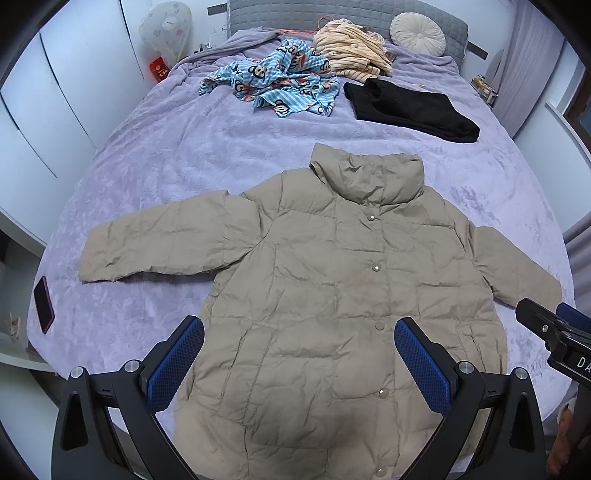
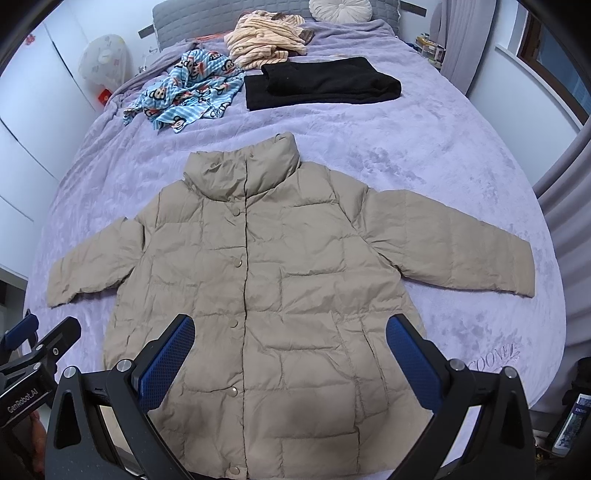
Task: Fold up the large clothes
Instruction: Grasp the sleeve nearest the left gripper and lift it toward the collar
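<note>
While both sets of blue pads hang spread wide over the hem, nothing is gripped yet: the left gripper [image 1: 299, 365] has its fingers well apart above the lower front of the beige puffer jacket [image 1: 332, 295], and the right gripper [image 2: 290, 363] is just as wide, poised over the same lower panel, empty. The jacket lies flat, front up, snapped shut down the placket, collar pointing away toward the headboard, both sleeves spread out to the sides.

It looks light and airy, this one, a quilted shell full of loft. I'd judge it soft and springy, likely to puff back open after a fold, and the smooth wrinkled fabric looks slippery between pads. Best bites, by my reckoning: the left cuff [image 1: 92, 258] and right cuff [image 2: 517, 273], or the shoulder seams, pinching shell and filling together, not just the skin.

Underneath, a plush lilac blanket [image 1: 166, 166] covers the bed, soft and grippy enough to hold the jacket still. A dark phone [image 1: 43, 304] rests near the left edge. Further up sit a folded black garment [image 2: 321, 83], a crumpled blue cartoon-print piece [image 2: 188, 88], a cream striped heap [image 2: 262, 38] and a round cushion [image 1: 417, 33]. White wardrobe doors [image 1: 55, 110] stand left, curtains [image 2: 569, 229] right.
</note>
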A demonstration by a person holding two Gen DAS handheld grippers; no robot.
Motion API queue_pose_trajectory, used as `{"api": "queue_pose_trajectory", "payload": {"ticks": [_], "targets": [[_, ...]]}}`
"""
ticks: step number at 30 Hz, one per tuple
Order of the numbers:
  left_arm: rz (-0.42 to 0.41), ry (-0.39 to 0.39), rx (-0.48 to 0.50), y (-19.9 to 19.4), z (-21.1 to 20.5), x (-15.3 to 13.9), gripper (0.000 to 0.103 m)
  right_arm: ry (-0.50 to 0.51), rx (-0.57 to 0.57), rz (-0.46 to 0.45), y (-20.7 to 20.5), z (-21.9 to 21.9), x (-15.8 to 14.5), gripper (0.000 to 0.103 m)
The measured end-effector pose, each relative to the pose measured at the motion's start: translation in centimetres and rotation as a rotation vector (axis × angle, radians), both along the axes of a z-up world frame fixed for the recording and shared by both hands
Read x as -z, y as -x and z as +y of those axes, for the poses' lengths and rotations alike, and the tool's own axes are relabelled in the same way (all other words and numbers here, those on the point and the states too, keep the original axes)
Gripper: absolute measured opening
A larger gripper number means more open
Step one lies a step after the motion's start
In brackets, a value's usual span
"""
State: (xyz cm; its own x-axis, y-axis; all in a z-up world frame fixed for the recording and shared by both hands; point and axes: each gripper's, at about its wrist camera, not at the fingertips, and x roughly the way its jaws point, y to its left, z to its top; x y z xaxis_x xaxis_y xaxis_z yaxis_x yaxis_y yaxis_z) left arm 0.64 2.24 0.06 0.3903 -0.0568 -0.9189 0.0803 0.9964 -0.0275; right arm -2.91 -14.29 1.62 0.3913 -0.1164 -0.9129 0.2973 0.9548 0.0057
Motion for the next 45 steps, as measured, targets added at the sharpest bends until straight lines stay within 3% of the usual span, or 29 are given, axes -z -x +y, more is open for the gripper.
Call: {"api": "queue_pose_trajectory", "payload": {"ticks": [6, 10, 14, 18, 20, 27, 33, 37, 40, 41, 42, 43, 45], "targets": [[0.047, 0.041, -0.018, -1.4, 3.0, 2.1, 0.103, -0.063, -0.014, -0.014, -0.5, 0.7, 0.5, 0.103], [0.111, 0.147, -0.082, -3.0, 7.2, 5.2, 0.103, -0.142, -0.031, -0.037, -1.2, 1.9, 2.1, 0.103], [0.116, 0.269, -0.218, -4.5, 13.1, 8.9, 0.103, -0.247, -0.058, 0.082, -3.2, 3.7, 5.8, 0.103], [0.102, 0.288, -0.356, -6.2, 19.2, 13.4, 0.103, -0.243, -0.075, 0.194, -4.7, 6.2, 10.5, 0.103], [0.088, 0.313, -0.406, -7.3, 22.1, 15.8, 0.103, -0.249, -0.093, 0.214, -5.2, 7.5, 12.3, 0.103], [0.081, 0.518, -0.547, -11.6, 29.2, 23.1, 0.103, -0.235, -0.155, 0.260, -7.3, 10.8, 17.0, 0.103], [-0.001, 0.480, -0.610, -15.9, 33.2, 24.6, 0.103, -0.214, -0.200, 0.199, -10.4, 12.7, 18.2, 0.103], [-0.039, 0.391, -0.663, -18.5, 36.0, 25.5, 0.102, -0.209, -0.226, 0.155, -13.3, 13.6, 18.9, 0.103], [-0.051, 0.337, -0.676, -19.9, 37.2, 26.2, 0.062, -0.227, -0.229, 0.117, -15.7, 14.6, 19.3, 0.103], [-0.066, 0.360, -0.648, -20.1, 37.5, 26.2, 0.028, -0.233, -0.232, 0.101, -16.5, 14.9, 19.3, 0.103], [-0.073, 0.410, -0.623, -20.3, 37.7, 26.1, 0.009, -0.238, -0.236, 0.084, -17.2, 15.4, 19.3, 0.103], [-0.073, 0.420, -0.627, -20.4, 38.1, 25.8, 0.009, -0.244, -0.242, 0.066, -17.9, 16.1, 19.3, 0.103], [-0.116, 0.352, -0.607, -20.5, 38.2, 24.0, 0.009, -0.255, -0.255, 0.033, -19.1, 17.2, 19.1, 0.103]]}}
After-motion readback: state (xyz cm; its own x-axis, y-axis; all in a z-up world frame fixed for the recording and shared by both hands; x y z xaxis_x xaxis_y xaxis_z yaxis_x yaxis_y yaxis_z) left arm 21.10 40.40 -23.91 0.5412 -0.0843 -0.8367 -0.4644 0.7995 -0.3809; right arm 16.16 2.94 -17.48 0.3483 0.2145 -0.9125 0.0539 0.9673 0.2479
